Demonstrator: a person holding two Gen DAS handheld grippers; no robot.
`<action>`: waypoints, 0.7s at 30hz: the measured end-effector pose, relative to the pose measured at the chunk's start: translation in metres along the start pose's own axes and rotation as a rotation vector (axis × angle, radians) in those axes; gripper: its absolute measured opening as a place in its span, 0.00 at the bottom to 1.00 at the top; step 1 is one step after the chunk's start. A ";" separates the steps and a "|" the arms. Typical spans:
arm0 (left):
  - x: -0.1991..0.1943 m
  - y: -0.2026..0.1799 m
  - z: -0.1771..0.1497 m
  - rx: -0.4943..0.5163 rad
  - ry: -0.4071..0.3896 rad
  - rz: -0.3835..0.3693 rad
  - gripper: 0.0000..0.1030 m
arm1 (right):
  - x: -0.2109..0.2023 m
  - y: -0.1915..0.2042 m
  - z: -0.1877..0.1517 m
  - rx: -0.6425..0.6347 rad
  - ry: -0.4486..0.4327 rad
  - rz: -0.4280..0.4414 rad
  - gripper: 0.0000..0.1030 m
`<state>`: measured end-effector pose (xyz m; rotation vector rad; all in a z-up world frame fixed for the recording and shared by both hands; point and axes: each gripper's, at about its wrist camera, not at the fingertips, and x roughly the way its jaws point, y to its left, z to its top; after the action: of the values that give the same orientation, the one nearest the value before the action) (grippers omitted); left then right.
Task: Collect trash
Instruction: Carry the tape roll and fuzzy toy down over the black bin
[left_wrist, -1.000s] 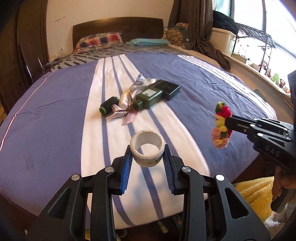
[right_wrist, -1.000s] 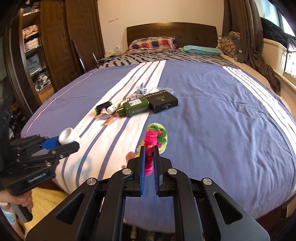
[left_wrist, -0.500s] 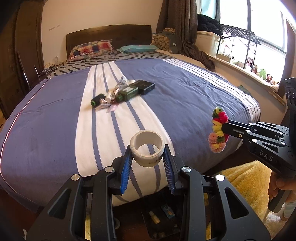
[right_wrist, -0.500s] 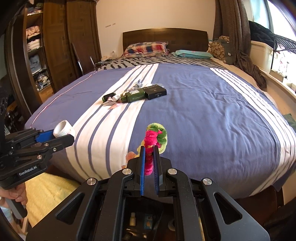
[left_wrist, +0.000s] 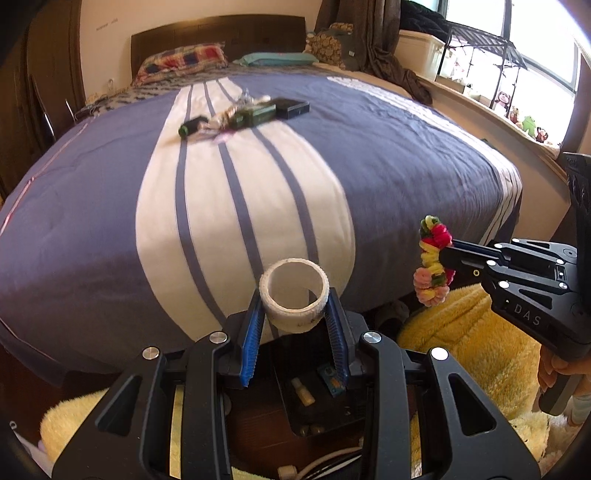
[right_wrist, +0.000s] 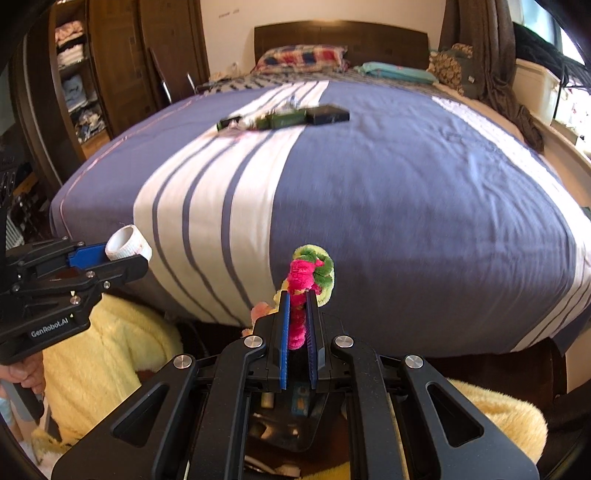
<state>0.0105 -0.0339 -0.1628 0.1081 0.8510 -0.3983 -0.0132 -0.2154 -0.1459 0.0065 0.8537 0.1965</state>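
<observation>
Two pieces of trash are in my grip: my left gripper (left_wrist: 294, 309) is clamped on a white tape roll (left_wrist: 294, 300), my right gripper (right_wrist: 297, 314) squeezed tight on a fuzzy pink-green-yellow chenille loop (right_wrist: 309, 275). Beneath my fingers sits a dark bin (left_wrist: 314, 402). I should centre each piece above its opening before letting go, one at a time. More trash (left_wrist: 242, 114) lies far ahead on the bed (left_wrist: 388, 155).

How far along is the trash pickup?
Partway. In hand: the left gripper is shut on a white tape roll; the right gripper is shut on a colourful fuzzy garland. Both hang past the foot of the bed, above a dark bin already holding a few small items. Left: a cluster of bottles, wrappers and a black box on the bedspread.
</observation>
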 end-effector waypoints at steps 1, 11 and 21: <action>0.005 0.002 -0.005 -0.011 0.013 -0.007 0.30 | 0.004 0.000 -0.003 0.000 0.014 0.004 0.09; 0.061 0.007 -0.041 -0.029 0.172 -0.034 0.30 | 0.048 0.002 -0.033 0.022 0.154 0.042 0.09; 0.117 0.020 -0.070 -0.070 0.330 -0.078 0.30 | 0.094 0.003 -0.061 0.050 0.299 0.071 0.09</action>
<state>0.0373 -0.0329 -0.2982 0.0770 1.1962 -0.4299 0.0010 -0.2004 -0.2564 0.0558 1.1578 0.2467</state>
